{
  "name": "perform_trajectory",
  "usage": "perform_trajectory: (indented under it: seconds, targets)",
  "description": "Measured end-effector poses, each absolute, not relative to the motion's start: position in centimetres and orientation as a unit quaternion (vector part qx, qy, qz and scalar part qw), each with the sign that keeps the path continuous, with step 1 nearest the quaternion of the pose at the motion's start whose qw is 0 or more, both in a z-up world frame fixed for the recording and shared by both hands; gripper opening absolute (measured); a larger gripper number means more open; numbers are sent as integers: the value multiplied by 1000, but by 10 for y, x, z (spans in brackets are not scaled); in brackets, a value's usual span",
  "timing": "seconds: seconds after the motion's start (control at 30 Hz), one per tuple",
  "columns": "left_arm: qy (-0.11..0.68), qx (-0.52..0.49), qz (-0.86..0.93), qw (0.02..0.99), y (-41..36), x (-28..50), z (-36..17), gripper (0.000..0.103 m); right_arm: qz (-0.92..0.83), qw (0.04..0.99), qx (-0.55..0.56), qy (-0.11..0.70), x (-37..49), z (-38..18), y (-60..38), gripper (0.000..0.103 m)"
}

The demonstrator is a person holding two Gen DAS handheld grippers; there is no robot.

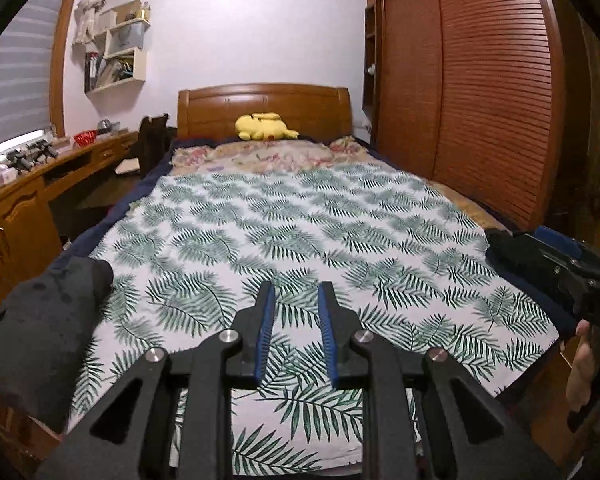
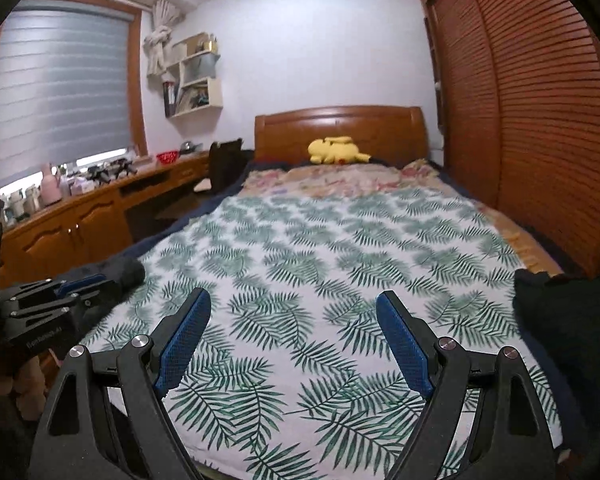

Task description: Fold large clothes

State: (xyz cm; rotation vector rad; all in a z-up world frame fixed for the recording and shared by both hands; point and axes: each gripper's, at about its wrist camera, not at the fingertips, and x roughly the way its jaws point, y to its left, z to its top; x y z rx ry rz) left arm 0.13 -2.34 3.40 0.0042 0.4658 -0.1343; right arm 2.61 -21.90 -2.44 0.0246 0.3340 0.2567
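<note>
A dark garment (image 1: pixel 40 320) lies bunched at the bed's near left corner, left of my left gripper (image 1: pixel 296 286). That gripper hovers over the leaf-print sheet (image 1: pixel 300 220), its blue pads a narrow gap apart with nothing between them. My right gripper (image 2: pixel 296 308) is wide open above the same sheet (image 2: pixel 340 248) and holds nothing. More dark cloth (image 2: pixel 560 320) is heaped at the bed's right edge, right of this gripper. In the right wrist view the left gripper (image 2: pixel 96 284) shows beside the dark garment (image 2: pixel 116 272). The right gripper (image 1: pixel 512 244) shows at the right in the left wrist view, with a hand (image 1: pixel 584 364) on its grip.
A yellow plush toy (image 1: pixel 266 126) lies by the wooden headboard (image 1: pixel 264 104), with a floral quilt (image 1: pixel 268 158) in front of it. A wooden desk (image 2: pixel 84 216) with clutter runs along the left. A slatted wardrobe (image 1: pixel 480 100) stands close on the right.
</note>
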Motion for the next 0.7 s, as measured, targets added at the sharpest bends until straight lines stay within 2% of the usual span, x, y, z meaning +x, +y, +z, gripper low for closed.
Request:
perform_trajectory:
  seconds: [0.27,0.7]
  targets:
    - [203,1,-62,977,-22,-21,52,20,130,979,21,152,16,-19,-222,87]
    - [209,-9,-62,976,-21,-19,52,20,128,980,15,150,15,-19,-220,87]
